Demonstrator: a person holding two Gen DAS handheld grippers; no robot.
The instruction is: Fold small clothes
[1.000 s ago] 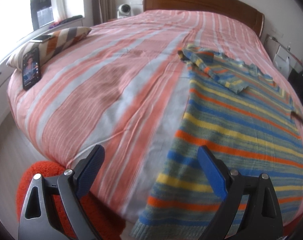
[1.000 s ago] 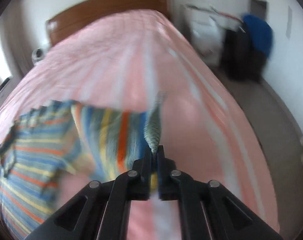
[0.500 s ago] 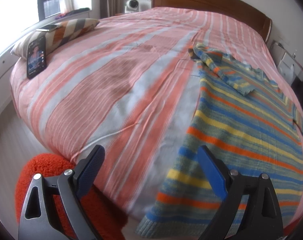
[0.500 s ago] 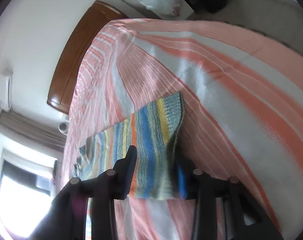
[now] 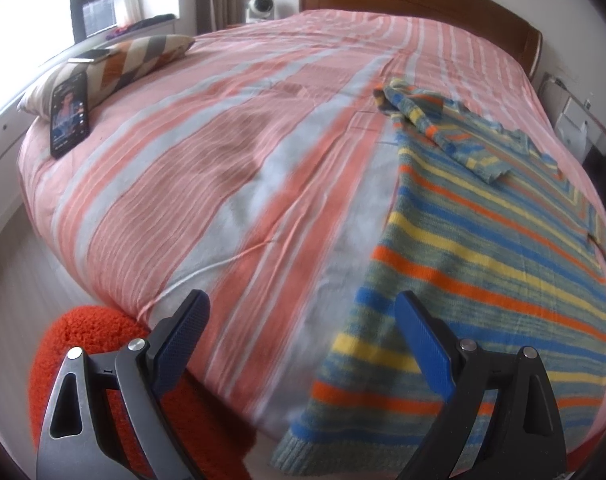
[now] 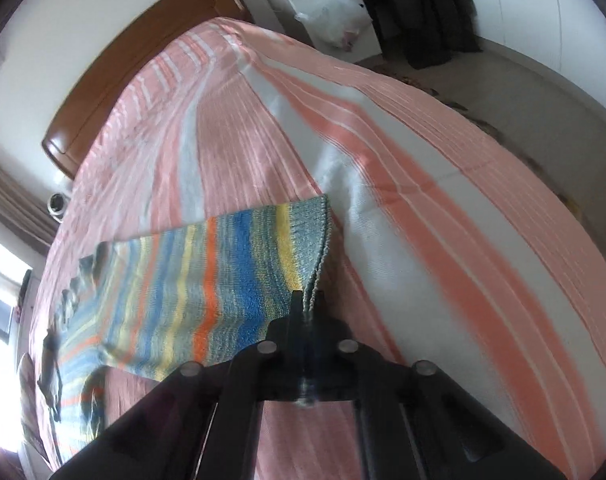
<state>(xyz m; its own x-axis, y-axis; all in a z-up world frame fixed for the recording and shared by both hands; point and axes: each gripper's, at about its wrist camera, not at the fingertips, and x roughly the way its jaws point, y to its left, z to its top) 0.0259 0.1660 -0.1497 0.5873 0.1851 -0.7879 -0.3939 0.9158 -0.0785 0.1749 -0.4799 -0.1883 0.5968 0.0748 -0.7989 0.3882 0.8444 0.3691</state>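
One knitted sweater striped in blue, yellow, orange and grey-green is laid flat on one bed covered with a pink, salmon and pale grey striped sheet; in the left wrist view it occupies the 3 to 5 o'clock part of the bed, its ribbed hem hanging over the near edge at 6 o'clock. One sleeve is seen folded across the chest near 1 o'clock. One chevron-patterned cushion and two phones are counted at 10 o'clock: a black one leaned against the cushion, a second lying on top. One orange fuzzy stool is placed just beside the bed's near edge at 7 o'clock.

The left gripper is held released, its jaws spread wide with nothing between them. The right gripper is clenched on the sweater's ribbed edge, the fabric being pinched between its jaws. Broad bare sheet is left open from 9 to 12 o'clock.
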